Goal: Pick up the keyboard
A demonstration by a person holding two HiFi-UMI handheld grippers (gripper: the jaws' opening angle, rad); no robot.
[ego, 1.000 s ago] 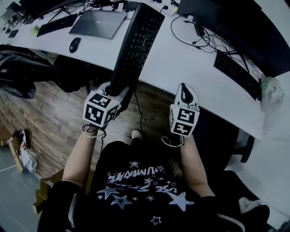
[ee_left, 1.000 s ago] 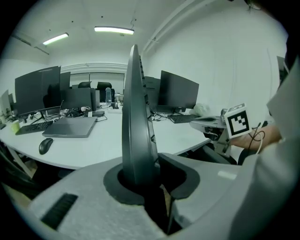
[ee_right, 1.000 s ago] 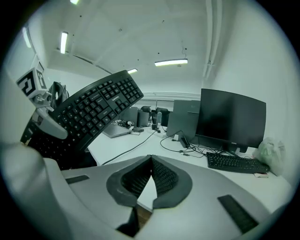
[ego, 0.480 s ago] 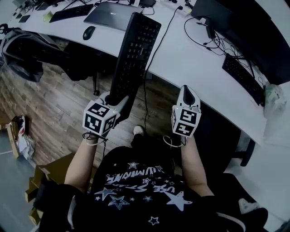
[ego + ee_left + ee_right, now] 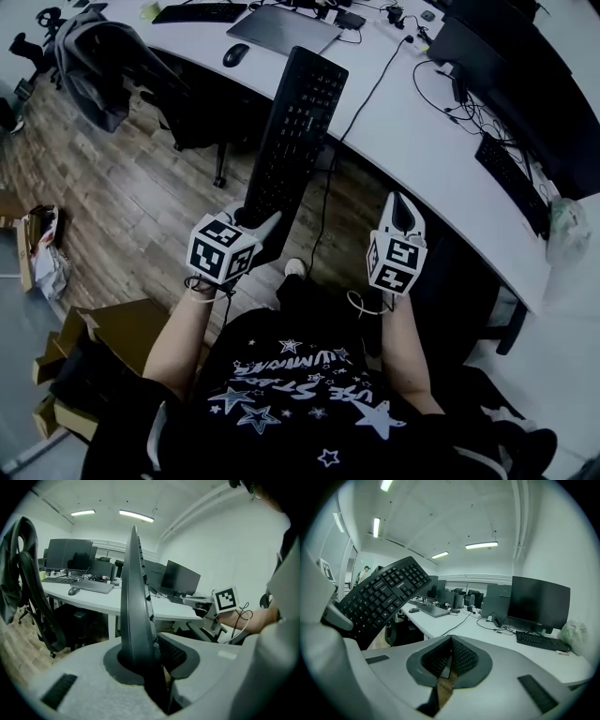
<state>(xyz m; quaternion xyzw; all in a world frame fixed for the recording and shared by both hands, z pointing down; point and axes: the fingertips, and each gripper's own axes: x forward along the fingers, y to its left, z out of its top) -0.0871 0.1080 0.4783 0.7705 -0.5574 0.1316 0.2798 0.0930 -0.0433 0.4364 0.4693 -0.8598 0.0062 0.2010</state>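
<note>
A long black keyboard (image 5: 298,131) hangs in the air, off the white desk (image 5: 403,131), held by its near end. My left gripper (image 5: 251,223) is shut on that end. In the left gripper view the keyboard (image 5: 136,597) stands edge-on between the jaws, rising straight up the frame. My right gripper (image 5: 398,214) is shut with nothing in it, to the right of the keyboard and clear of it. The right gripper view shows its pads (image 5: 459,660) pressed together and the keyboard (image 5: 382,597) tilted at the upper left.
A closed laptop (image 5: 284,28), a mouse (image 5: 236,54) and a second keyboard (image 5: 199,12) lie at the desk's far end. Monitors and another keyboard (image 5: 511,183) sit at the right. An office chair with a jacket (image 5: 108,70) stands left, cardboard boxes (image 5: 89,337) on the wood floor.
Both grippers and the keyboard have drawn back from the desk over the wood floor. The left gripper's hold on the keyboard is unchanged, and the right gripper stays shut.
</note>
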